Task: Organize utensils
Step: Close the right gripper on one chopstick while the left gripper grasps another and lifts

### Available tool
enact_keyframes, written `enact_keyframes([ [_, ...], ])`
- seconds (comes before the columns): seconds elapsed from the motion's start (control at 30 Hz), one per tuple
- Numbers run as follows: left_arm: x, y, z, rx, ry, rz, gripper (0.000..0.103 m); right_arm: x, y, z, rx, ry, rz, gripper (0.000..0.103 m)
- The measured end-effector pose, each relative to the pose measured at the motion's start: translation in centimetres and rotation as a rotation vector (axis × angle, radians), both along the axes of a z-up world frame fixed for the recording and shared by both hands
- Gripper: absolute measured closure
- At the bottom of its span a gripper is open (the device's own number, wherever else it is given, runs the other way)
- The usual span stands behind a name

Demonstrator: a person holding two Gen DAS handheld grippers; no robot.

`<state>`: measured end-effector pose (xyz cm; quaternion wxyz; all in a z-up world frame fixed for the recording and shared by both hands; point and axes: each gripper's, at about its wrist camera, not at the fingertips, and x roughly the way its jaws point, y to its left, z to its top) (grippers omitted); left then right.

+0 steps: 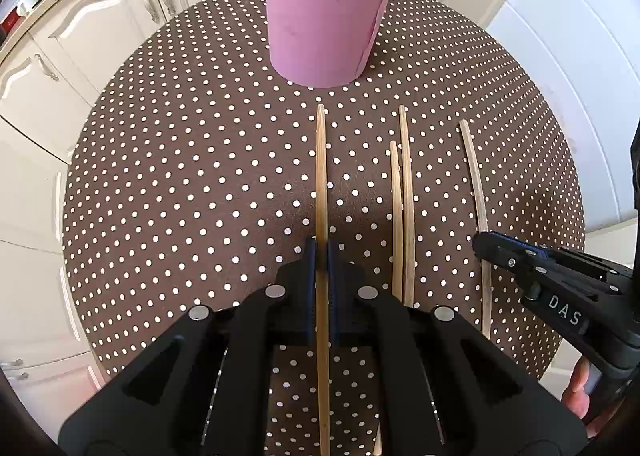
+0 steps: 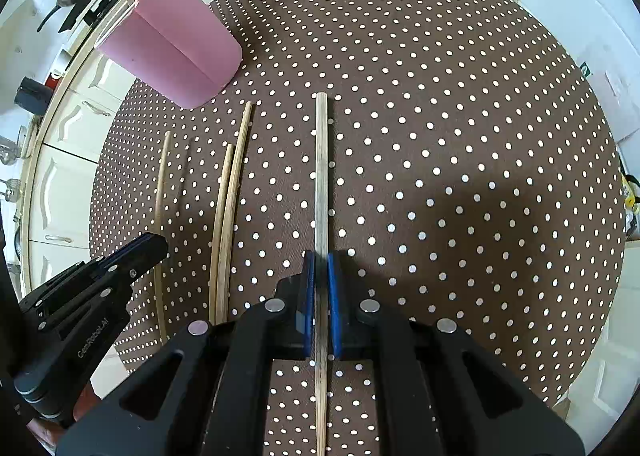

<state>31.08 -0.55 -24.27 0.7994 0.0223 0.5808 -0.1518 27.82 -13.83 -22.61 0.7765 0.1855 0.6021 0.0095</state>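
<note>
Left wrist view: the left tool [image 1: 322, 252] is clamped on a bamboo stick [image 1: 321, 176] that runs straight ahead between its blue pads toward the pink cup [image 1: 324, 12]. The cup stands upright on the far part of the round desk [image 1: 180, 176], which wears a brown cloth with white dots, and more sticks poke out of its top. To the right lie a short stick [image 1: 395, 196] and a longer stick [image 1: 406, 184] side by side, nearly touching. Farther right is an outer stick [image 1: 474, 180], gripped by the right tool [image 1: 482, 244], which comes in from the right edge; a fingertip shows below it. White letters on that tool's side read "DAS".

In the right wrist view the right tool [image 2: 322, 260] has its pads pressed together on that stick [image 2: 321, 176], which points forward over open cloth. The whole right half of the desk [image 2: 480, 136] is bare, up to its curved rim. The left tool [image 2: 154, 244] enters low on the left, holding its stick [image 2: 162, 184], with the paired sticks [image 2: 228, 208] between the two tools. Pale lettering on its body is too blurred to read surely. The cup [image 2: 172, 52] sits near the desk's left rim, close to the cream cabinets [image 2: 64, 192].
</note>
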Motion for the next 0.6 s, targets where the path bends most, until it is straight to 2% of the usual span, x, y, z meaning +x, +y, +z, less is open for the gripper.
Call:
enact_keyframes([
  [0.17,-1.3,1.6,1.0,-0.012,-0.025,0.012,0.097,-0.4,-0.5,0.8,0.017,-0.017,-0.009,0.097],
  [0.2,-2.3,0.8,2.0,-0.013,-0.030,0.015,0.097,-0.4,-0.6,1.2,0.020,-0.025,-0.012,0.097],
  [0.27,-2.9,0.2,2.1,-0.015,-0.040,0.021,0.097,-0.5,-1.0,2.0,0.025,-0.049,-0.017,0.097],
  [0.6,-3.4,0.5,5.3,-0.027,-0.105,0.033,0.097,-1.0,-2.6,6.3,0.037,-0.170,-0.024,0.098],
])
